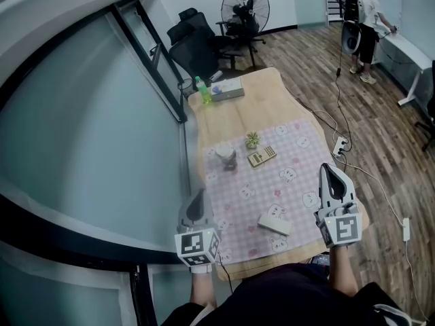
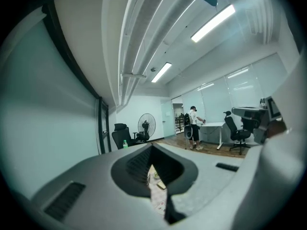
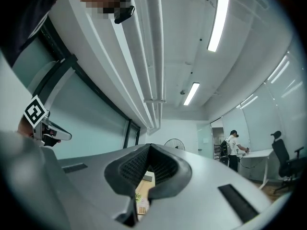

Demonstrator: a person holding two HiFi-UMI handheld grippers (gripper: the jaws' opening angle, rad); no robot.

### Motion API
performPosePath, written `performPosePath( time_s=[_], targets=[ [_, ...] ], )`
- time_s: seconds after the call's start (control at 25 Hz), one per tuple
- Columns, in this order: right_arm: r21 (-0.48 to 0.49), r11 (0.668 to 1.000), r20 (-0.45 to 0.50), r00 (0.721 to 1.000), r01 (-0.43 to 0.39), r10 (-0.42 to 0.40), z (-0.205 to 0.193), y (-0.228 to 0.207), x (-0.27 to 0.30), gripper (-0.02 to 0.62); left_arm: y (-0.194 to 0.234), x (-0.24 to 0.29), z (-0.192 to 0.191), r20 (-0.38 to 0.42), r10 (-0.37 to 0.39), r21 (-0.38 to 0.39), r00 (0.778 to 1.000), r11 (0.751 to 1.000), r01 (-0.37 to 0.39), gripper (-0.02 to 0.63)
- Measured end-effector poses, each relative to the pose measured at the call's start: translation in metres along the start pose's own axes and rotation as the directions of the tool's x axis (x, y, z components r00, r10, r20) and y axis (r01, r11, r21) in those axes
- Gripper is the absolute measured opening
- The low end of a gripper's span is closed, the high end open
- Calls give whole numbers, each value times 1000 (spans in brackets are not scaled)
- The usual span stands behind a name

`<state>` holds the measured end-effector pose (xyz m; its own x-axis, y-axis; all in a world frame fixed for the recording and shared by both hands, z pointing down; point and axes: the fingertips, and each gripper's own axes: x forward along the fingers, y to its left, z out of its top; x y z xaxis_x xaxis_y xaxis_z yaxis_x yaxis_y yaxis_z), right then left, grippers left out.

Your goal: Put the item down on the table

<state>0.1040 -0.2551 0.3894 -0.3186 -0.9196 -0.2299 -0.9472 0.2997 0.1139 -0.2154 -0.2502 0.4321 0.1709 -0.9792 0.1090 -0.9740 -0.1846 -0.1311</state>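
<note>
The white item (image 1: 274,223) lies flat on the pink checked cloth (image 1: 293,149), close to the counter's (image 1: 234,114) near edge and turned slightly askew to it. It touches neither gripper. It sits between the two, with the left gripper (image 1: 198,196) off to its left over the near left corner and the right gripper (image 1: 328,170) off to its right at the right edge.

The left gripper's jaws are pressed together with nothing in them. Its own view looks out level over the counter towards the far room, and only a thin slit shows a strip of cloth below the tips. The right gripper's jaws are likewise pressed together and empty. Their tips point away across the counter, and a sliver of the plant and calculator shows through the slit in that gripper's view.

Further along the cloth, towards the middle of the counter, stand a cup (image 1: 225,157), a small plant (image 1: 252,139) and a calculator (image 1: 262,157), all well apart from the item. A green bottle (image 1: 202,90) stands at the far left corner on the bare wood.
</note>
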Motion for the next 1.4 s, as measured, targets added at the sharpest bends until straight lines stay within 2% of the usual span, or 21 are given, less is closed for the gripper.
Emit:
performPosePath(
  time_s=[0.2,0.44,0.84,1.4],
  targets=[
    [7,1000,-16,1000,14,-13,-3,-3,-2,14,-1,-3,5,24,-6,1,1000,1000,6,0],
    [35,999,-70,998,6,-3,-16,-8,-3,14,-6,-6,7,16,-12,31,1000,999,11,0],
    [32,999,-49,998,-27,28,-6,-3,-6,14,-9,-10,11,11,-10,50,1000,999,10,0],
    [31,996,-42,996,-78,79,-3,10,-6,14,-2,-17,14,25,-2,24,1000,1000,1,0]
  ],
)
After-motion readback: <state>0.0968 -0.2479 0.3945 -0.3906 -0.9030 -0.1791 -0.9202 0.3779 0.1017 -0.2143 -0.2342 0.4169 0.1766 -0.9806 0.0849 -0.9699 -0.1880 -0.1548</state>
